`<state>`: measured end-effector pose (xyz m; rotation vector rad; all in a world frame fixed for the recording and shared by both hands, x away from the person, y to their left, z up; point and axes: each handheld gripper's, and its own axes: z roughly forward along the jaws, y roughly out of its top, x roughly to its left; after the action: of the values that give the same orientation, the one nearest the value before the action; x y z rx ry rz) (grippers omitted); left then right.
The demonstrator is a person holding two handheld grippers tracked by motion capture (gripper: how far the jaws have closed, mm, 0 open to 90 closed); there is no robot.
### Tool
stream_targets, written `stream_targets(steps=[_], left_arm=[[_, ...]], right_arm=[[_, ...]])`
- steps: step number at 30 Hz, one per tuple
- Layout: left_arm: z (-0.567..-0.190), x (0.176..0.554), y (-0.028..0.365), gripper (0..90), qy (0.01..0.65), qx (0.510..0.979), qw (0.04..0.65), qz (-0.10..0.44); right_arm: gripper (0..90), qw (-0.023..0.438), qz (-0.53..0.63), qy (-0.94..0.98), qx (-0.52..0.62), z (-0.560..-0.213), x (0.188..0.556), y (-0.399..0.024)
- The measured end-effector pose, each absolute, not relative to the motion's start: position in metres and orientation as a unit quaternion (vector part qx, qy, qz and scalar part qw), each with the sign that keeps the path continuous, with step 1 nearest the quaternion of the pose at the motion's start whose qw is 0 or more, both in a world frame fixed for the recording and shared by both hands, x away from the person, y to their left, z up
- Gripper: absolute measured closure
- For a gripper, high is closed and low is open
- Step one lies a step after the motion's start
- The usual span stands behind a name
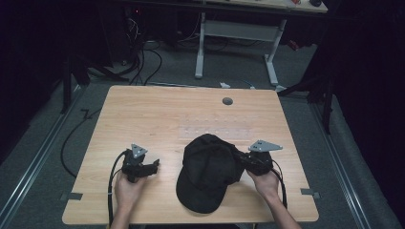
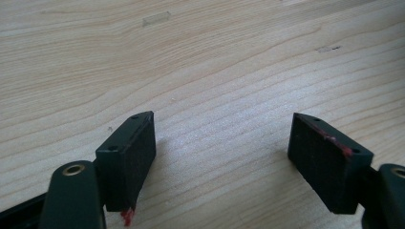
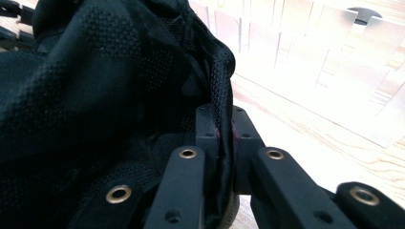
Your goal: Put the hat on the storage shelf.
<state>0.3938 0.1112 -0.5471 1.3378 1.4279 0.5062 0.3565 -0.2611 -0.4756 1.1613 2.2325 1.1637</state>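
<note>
A black baseball cap point(image 1: 208, 171) lies on the wooden table point(image 1: 143, 114), brim toward the front edge. My right gripper point(image 1: 244, 159) grips the cap's back rim at its right side. In the right gripper view the jaws pinch the mesh fabric of the cap point(image 3: 119, 95) between the pads, and my right gripper point(image 3: 223, 125) is shut on it. Left of the cap my left gripper point(image 1: 154, 165) rests low over the table. My left gripper point(image 2: 222, 143) stands open in its own view, with only bare wood between the pads.
A clear plastic strip point(image 1: 215, 130) lies on the table behind the cap, and a round grey grommet point(image 1: 227, 101) sits near the far edge. A white-legged desk point(image 1: 236, 33) stands on the floor beyond the table. Cables trail on the floor at the left.
</note>
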Motion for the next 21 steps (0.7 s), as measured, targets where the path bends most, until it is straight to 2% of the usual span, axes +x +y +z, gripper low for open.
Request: stream_targets(steps=[16,21], left_arm=[[-0.547,0.394,0.111,20.1,0.589,0.579,0.528,0.199],[-0.544,0.396,0.11,18.2,0.599,0.569,0.534,0.18]], right_arm=[[85.3,0.18,0.432,0.795,0.387,-0.446,0.359,-0.266],[85.3,0.171,0.44,0.799,0.372,-0.433,0.361,-0.268]])
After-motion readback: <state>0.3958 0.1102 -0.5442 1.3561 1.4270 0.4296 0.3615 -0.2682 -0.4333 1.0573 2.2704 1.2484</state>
